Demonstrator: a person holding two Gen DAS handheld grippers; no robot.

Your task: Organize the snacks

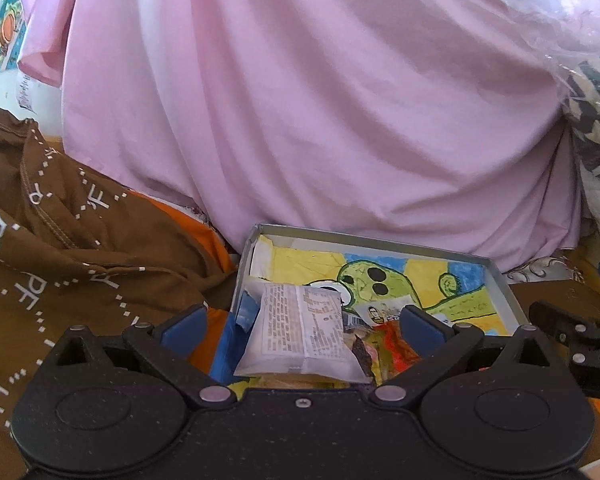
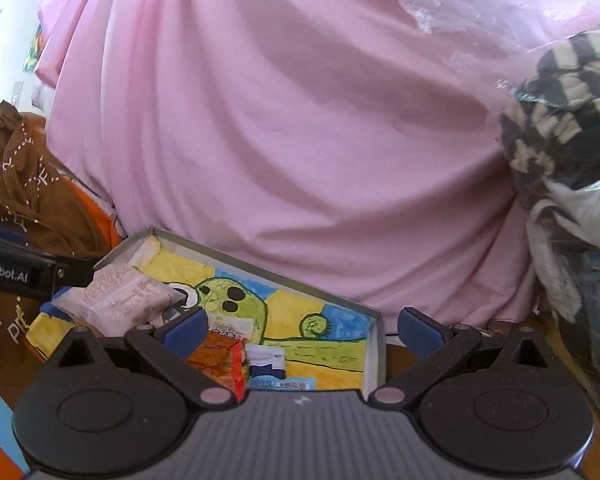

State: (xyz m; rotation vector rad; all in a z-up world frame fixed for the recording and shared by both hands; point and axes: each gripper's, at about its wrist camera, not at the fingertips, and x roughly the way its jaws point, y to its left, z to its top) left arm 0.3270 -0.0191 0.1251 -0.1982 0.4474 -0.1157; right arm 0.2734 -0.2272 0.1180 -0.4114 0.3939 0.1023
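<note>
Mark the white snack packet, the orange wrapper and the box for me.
white snack packet [image 1: 300, 326], left wrist view, middle of its printed face
orange wrapper [image 2: 216, 354], right wrist view, its upper face
box [image 2: 374, 344], right wrist view, right wall

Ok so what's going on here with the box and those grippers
A person is sorting snacks into a shallow grey cardboard box lined with a yellow and green drawing. The left hand-held gripper hangs open around a pale wrapped snack packet lying at the box's near left end, not gripping it. The right hand-held gripper is open too, above an orange snack wrapper and a small blue and white packet in the box. Pink bedding is heaped behind.
</note>
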